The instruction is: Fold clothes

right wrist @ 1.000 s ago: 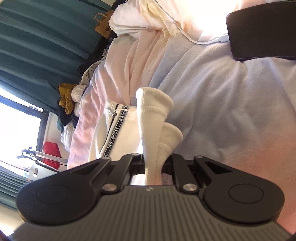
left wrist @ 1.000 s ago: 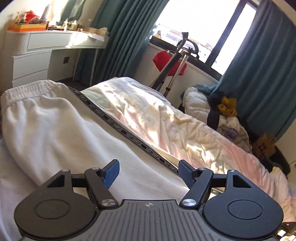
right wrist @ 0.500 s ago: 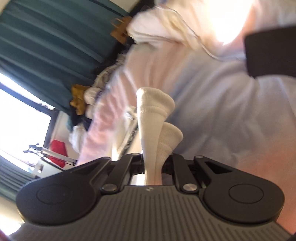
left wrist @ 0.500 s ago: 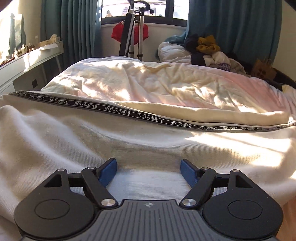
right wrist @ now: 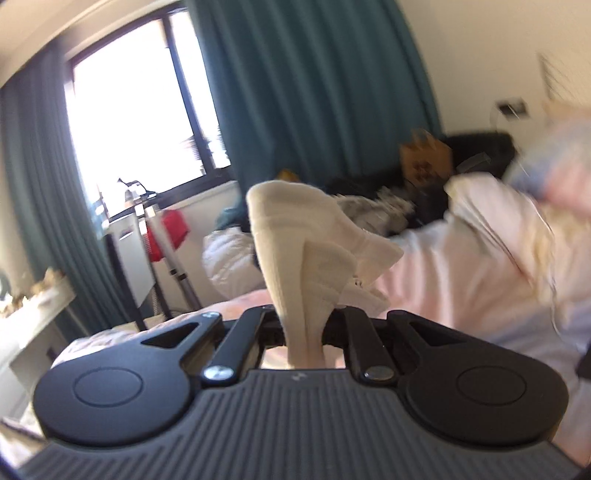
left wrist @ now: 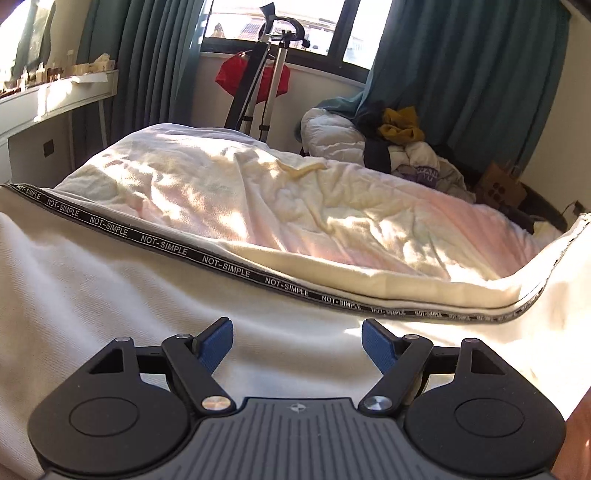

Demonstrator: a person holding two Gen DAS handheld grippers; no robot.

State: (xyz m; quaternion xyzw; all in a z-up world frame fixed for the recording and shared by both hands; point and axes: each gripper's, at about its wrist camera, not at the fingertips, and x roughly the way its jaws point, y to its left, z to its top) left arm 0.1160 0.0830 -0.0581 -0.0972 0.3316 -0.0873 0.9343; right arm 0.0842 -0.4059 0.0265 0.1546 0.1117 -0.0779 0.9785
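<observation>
The left gripper [left wrist: 297, 341] hovers low over white sweatpants [left wrist: 110, 314] spread across the bed [left wrist: 295, 206]. Its jaws have just been opening and now stand wide apart; the blue pads [left wrist: 218, 341] grasp nothing — the fabric lies below and ahead of them. A black side tape printed NOT-SIMPLE [left wrist: 225, 266] runs along the garment's far edge, from the left of the view to the right, where the cloth rises out of the frame.

The right gripper [right wrist: 304, 321] is clenched on a bunched fold of ribbed white fabric [right wrist: 291, 236], which stands up out of the jaws above the bed. Whether this fold belongs to the same sweatpants cannot be told from the blurred right wrist view.

Background items — teal curtains [left wrist: 461, 74], a window [left wrist: 295, 26], a metal stand [left wrist: 258, 85] with a red item [left wrist: 231, 75] hung on it, a pile of clothes [left wrist: 399, 144] past the foot of the bed, and a brown paper bag [left wrist: 500, 184].
</observation>
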